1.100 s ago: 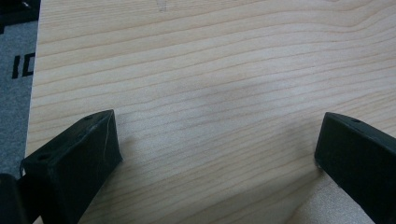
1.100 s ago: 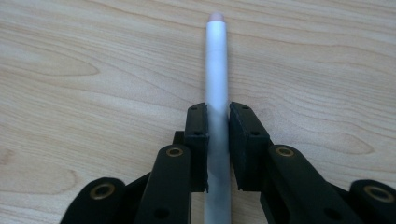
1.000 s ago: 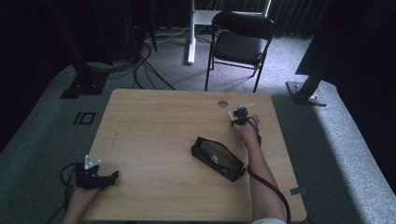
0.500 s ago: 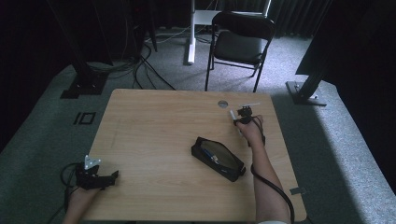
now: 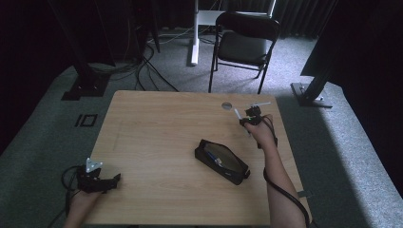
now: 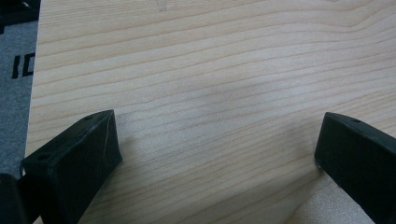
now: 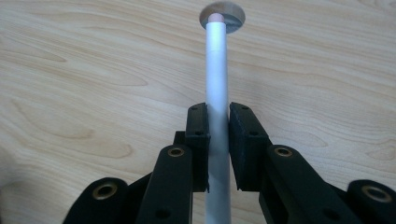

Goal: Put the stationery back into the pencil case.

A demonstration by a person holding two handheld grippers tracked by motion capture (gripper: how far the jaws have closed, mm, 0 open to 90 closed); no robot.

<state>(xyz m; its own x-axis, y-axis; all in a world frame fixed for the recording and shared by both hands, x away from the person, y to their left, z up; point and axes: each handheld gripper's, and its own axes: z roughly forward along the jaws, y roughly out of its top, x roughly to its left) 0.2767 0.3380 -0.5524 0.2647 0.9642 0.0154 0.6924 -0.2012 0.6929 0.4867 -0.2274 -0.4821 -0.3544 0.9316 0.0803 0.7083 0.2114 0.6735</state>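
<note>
Now the right claw, clamped on the white pen, has lifted it off the surface beyond the open pencil case; left claw rests wide.

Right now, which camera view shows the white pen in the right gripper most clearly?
The right gripper view: the white pen runs straight up between the pads of the right gripper, shut on its barrel, with the pinkish tip clear. In the high view the pen is a thin, small white stick at that gripper. The left gripper view looks at the wooden table.

Grey pencil, pinkish eraser tip leading, sitting clamped between right gripper pads, lying along jaws, hanging above table near its far-right part.
</note>
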